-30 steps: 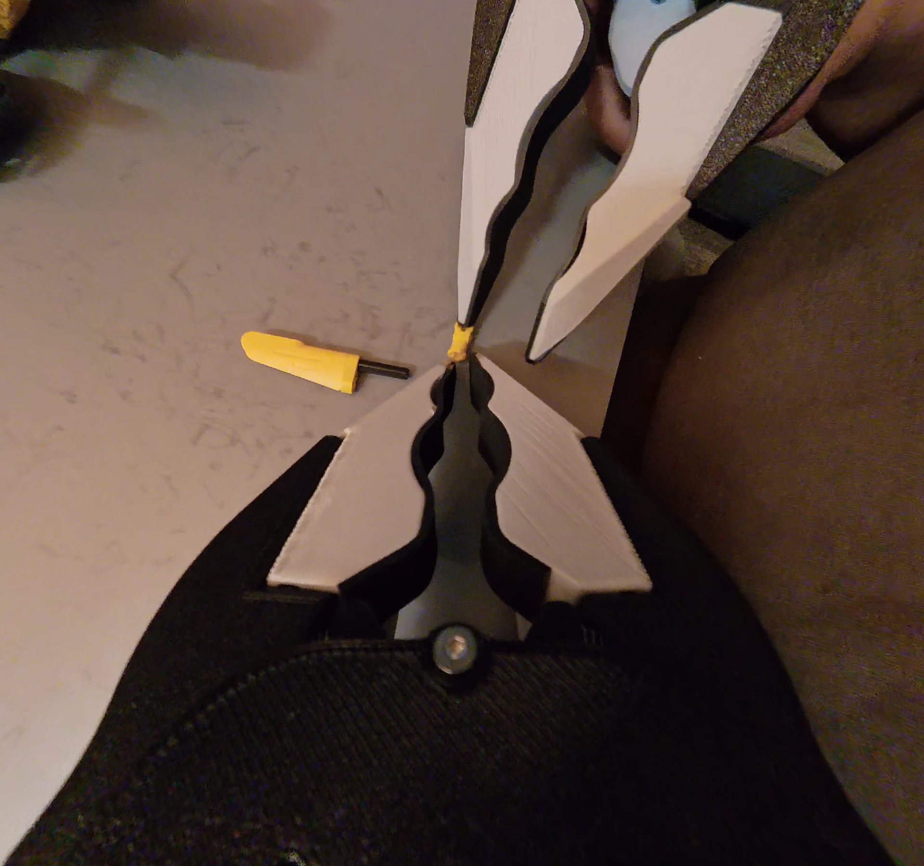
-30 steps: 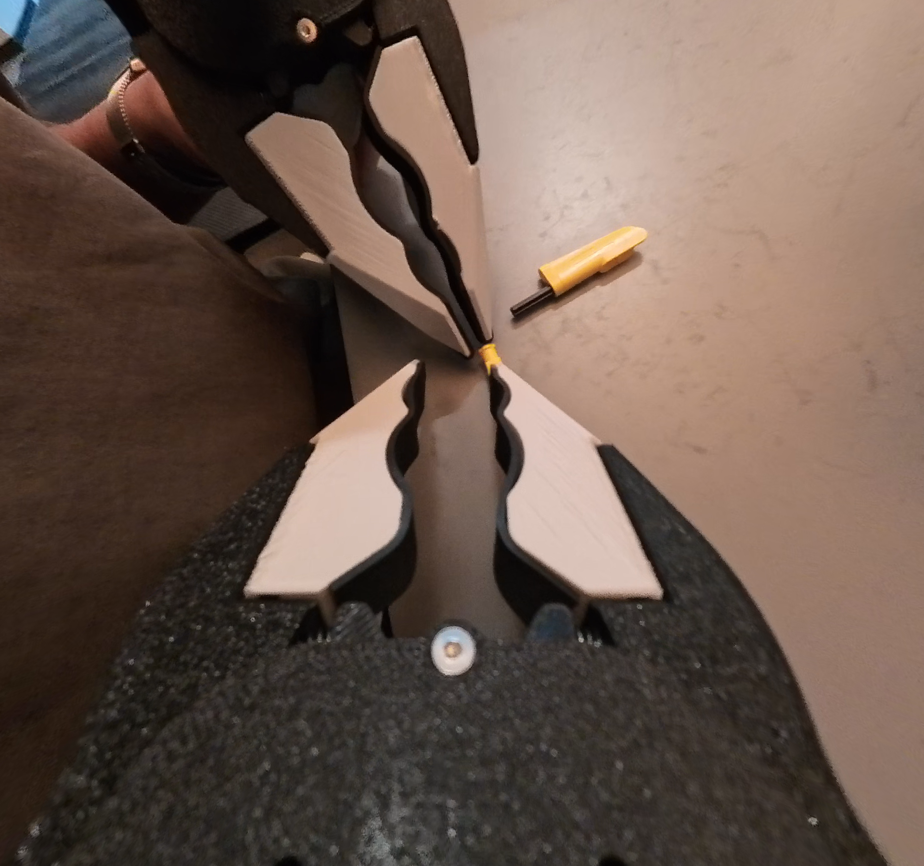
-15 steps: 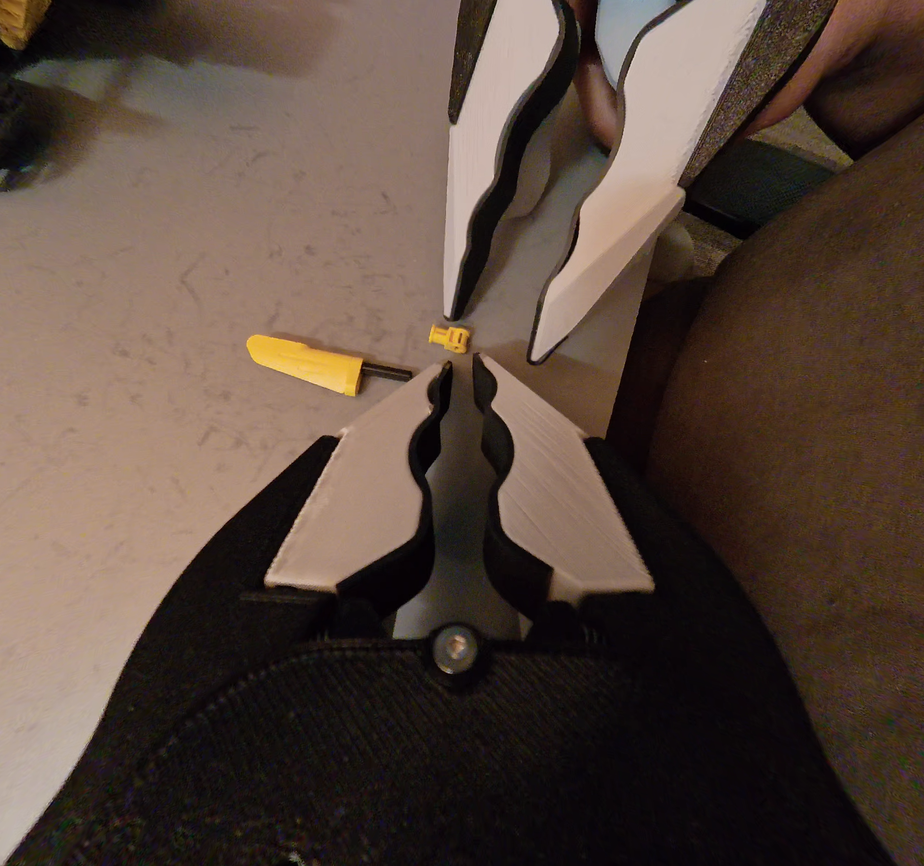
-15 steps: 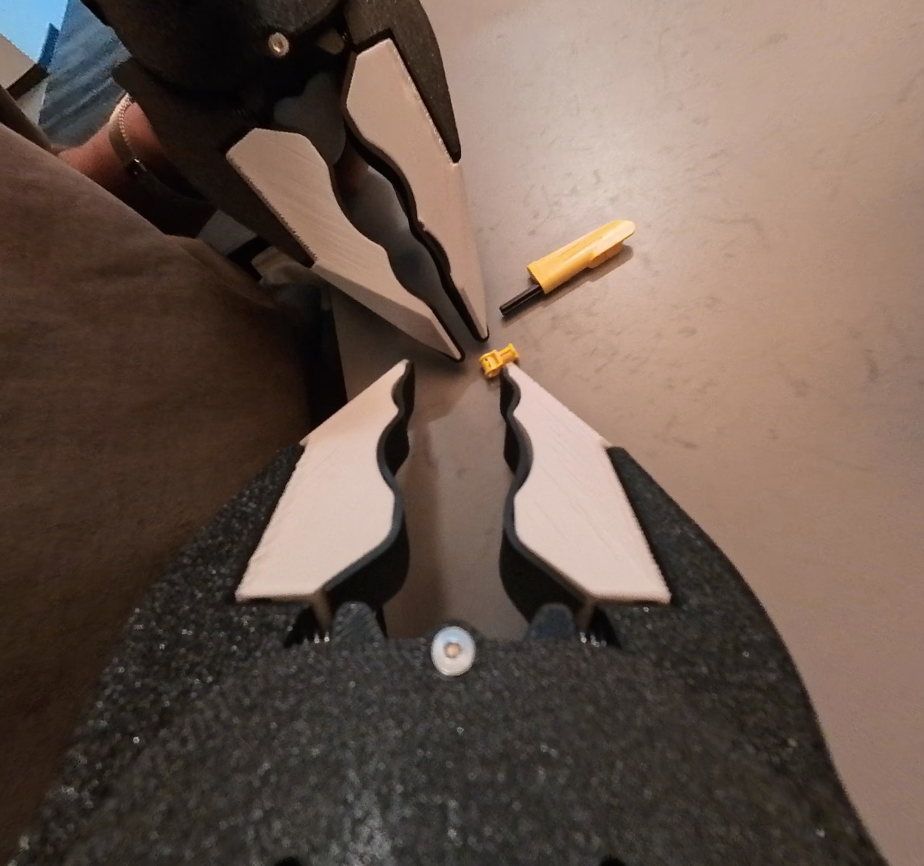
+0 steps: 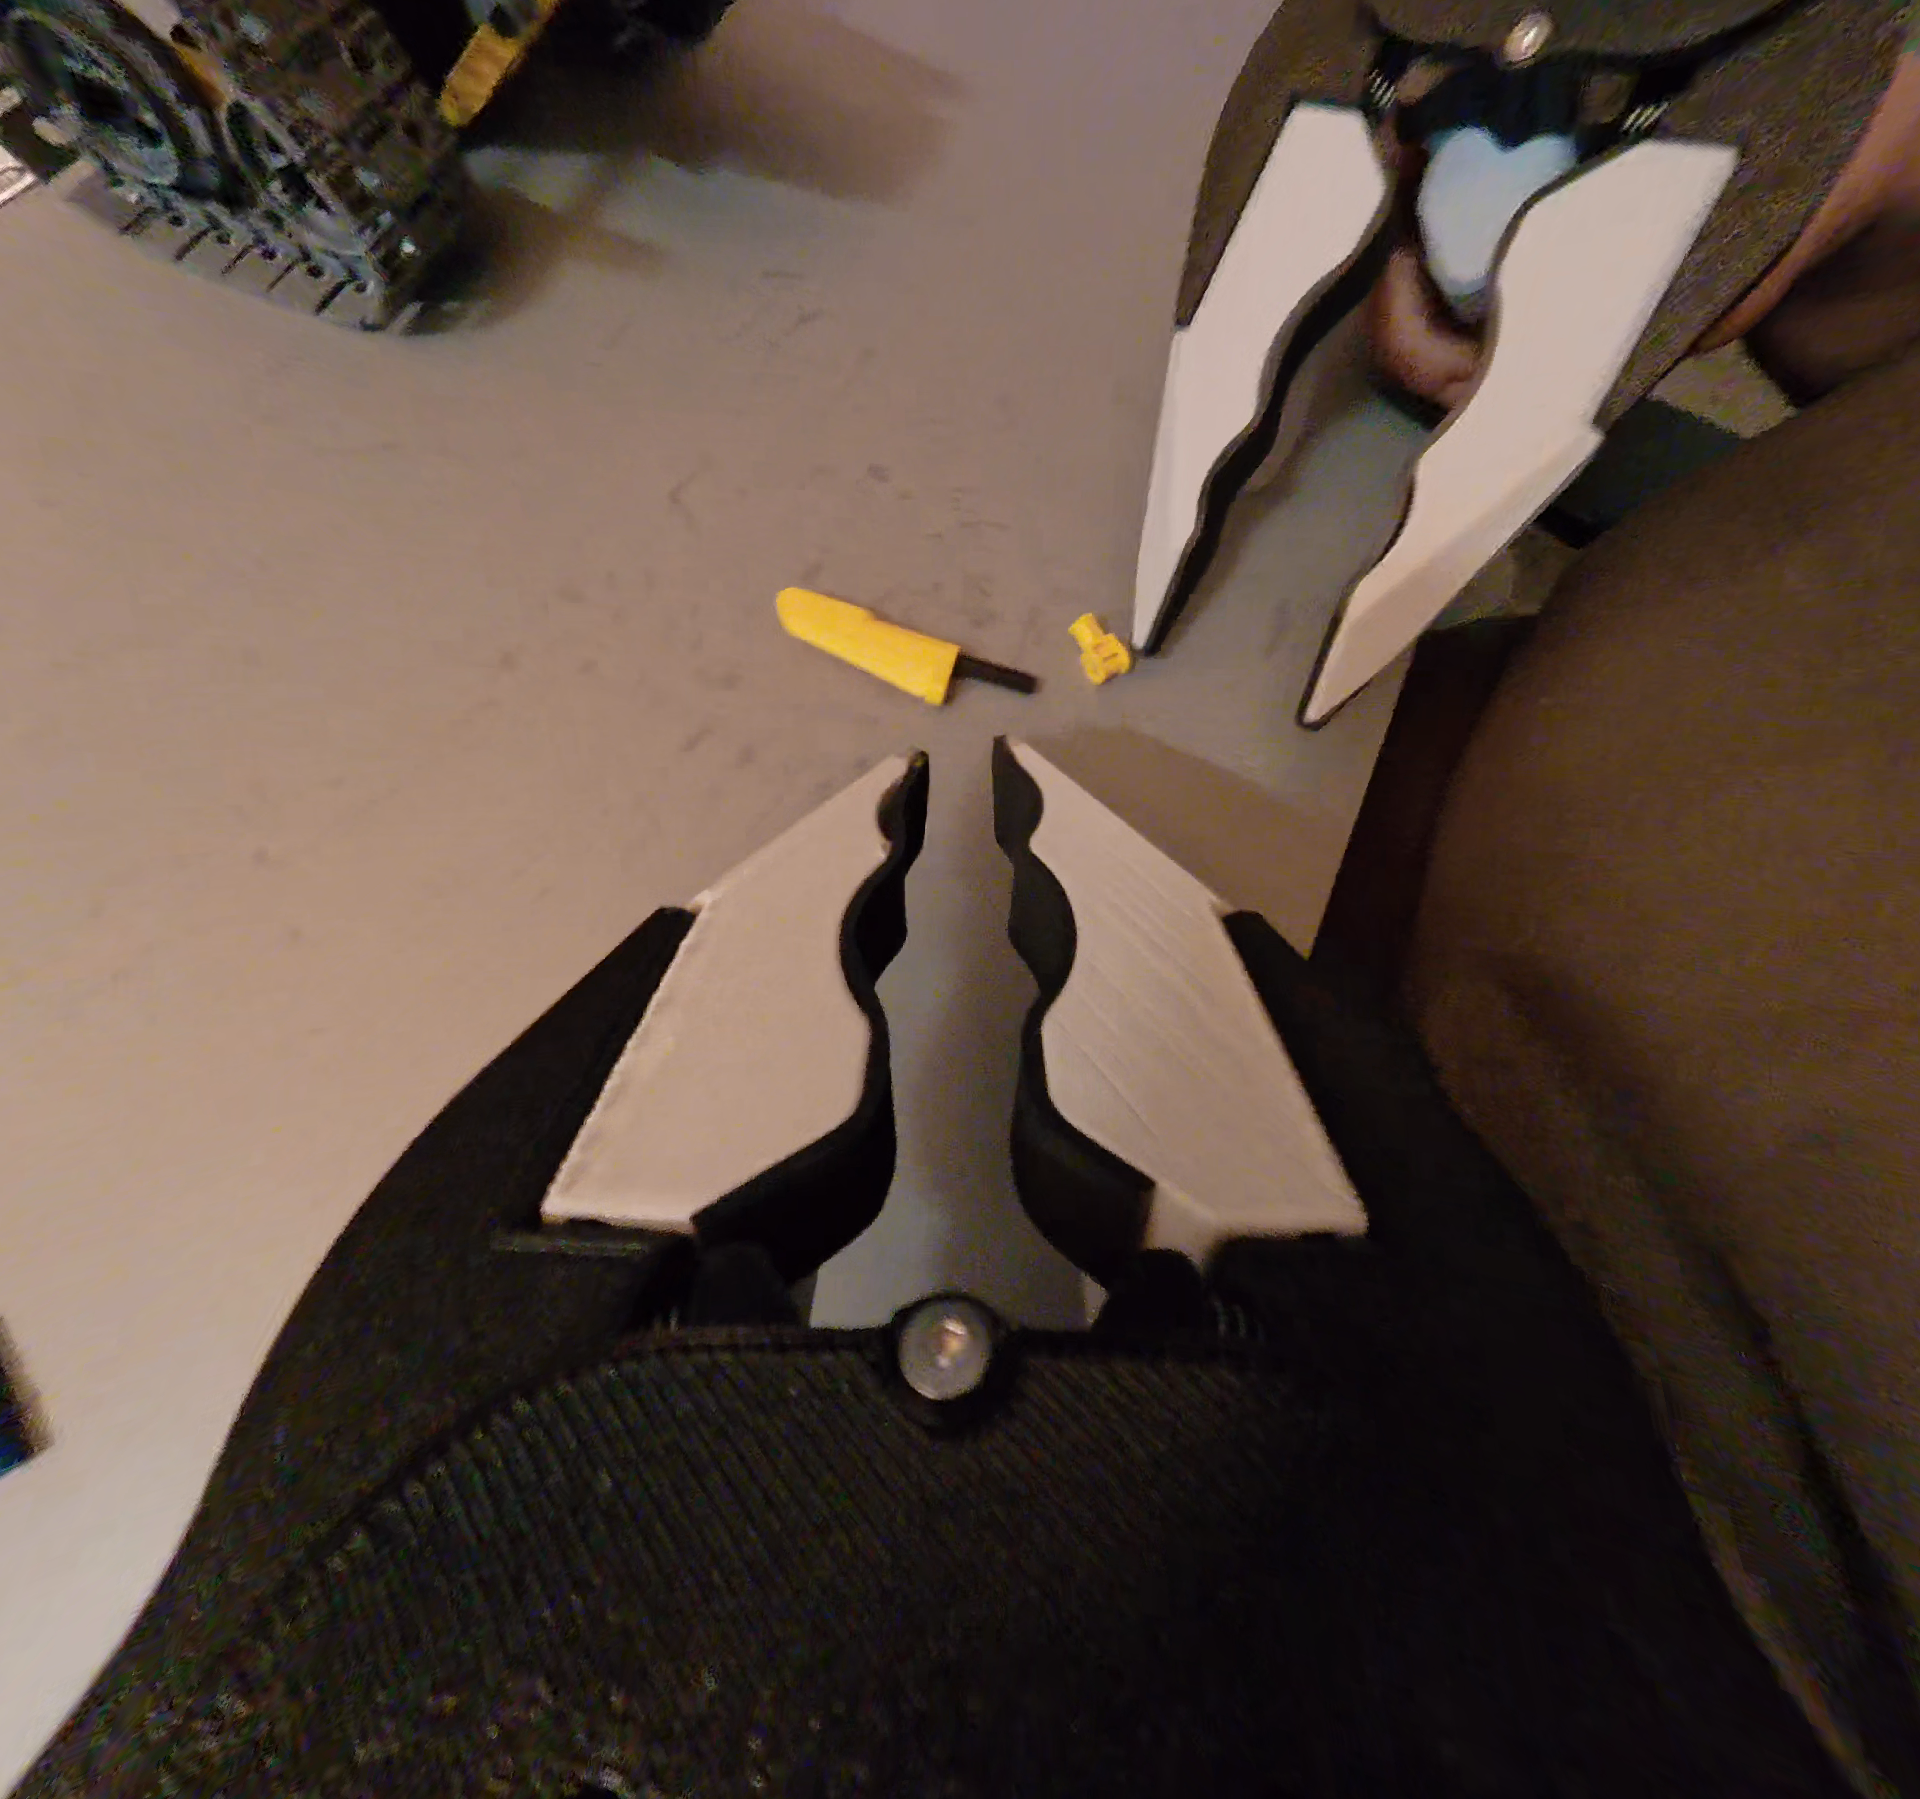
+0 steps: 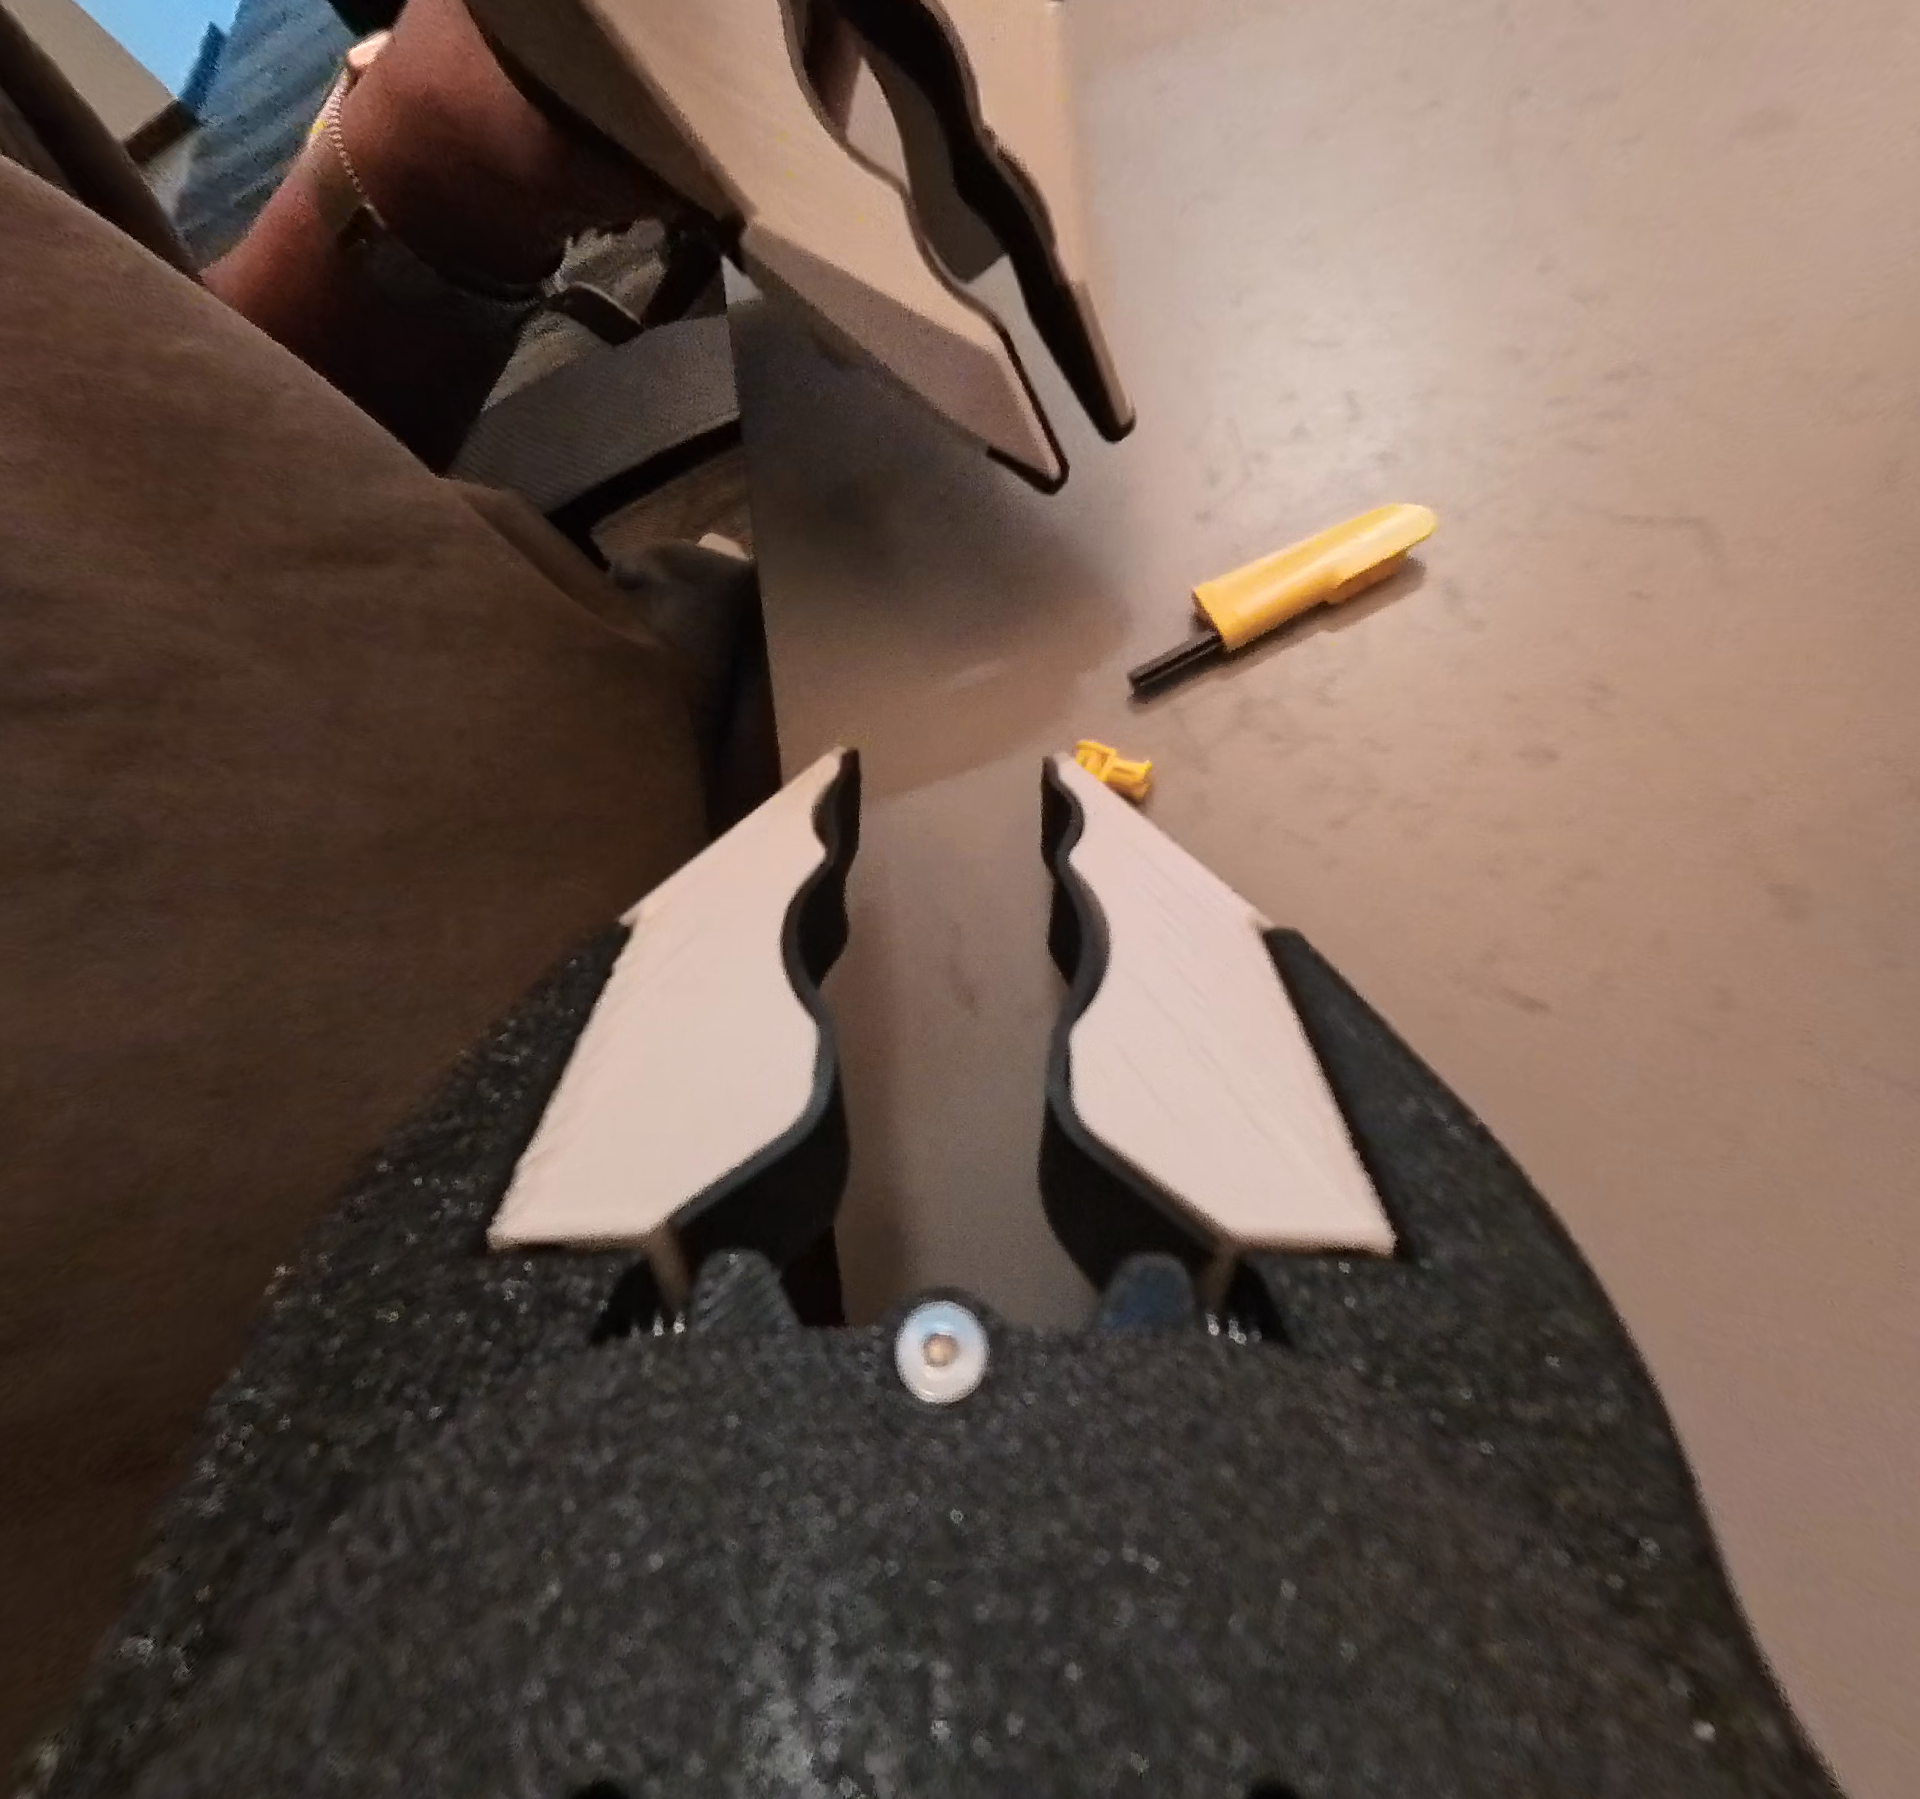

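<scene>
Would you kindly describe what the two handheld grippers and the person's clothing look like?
Both the left gripper and the right gripper have textured black bodies, a silver screw at the centre, and two pale wedge-shaped fingers edged with wavy black pads. The person wears brown fabric and a thin bracelet.

2 claws (image 5: 958,750) (image 6: 951,773), 2 yellow pcs (image 5: 864,645) (image 5: 1097,649), 1 toy vehicle (image 5: 312,76).

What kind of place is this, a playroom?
Probably a hobby table for building toys: a grey table holds a half-built yellow and black toy vehicle, a yellow peg tool and a tiny yellow piece.
</scene>
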Available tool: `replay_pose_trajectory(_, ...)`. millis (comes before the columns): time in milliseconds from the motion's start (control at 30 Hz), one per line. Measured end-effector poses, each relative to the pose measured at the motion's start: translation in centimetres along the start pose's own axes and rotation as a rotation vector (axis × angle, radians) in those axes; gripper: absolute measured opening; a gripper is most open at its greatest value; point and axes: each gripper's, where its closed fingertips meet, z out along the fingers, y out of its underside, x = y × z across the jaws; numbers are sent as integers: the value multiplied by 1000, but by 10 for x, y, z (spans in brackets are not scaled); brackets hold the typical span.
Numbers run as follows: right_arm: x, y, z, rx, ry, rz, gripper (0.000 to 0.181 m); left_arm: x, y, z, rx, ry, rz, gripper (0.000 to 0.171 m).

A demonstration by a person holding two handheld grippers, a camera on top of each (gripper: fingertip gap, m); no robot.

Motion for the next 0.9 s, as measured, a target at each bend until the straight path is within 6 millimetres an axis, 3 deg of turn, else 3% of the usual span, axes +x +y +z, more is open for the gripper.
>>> replay_pose_trajectory(100, 6, -6, -6, 23, 64, -86, 29, -5, 2, 2, -36, -32, 74, 16)
replay_pose_trajectory(167, 12, -6, -11, 10, 126, -164, 27, -9, -3, 4, -34, -39, 123, 30)
replay_pose_trajectory(333, 26, -7, -15, -16, 198, -345, 17, -12, -16, 19, -20, 73, 184, 49)
replay_pose_trajectory(533, 33, 3, -9, -111, 94, -425, 22, -17, -14, 31, -62, 124, 265, 57)
replay_pose_trajectory(900, 29, -2, -4, -140, -195, -504, 26, -13, -12, 36, -32, 198, 259, 59)
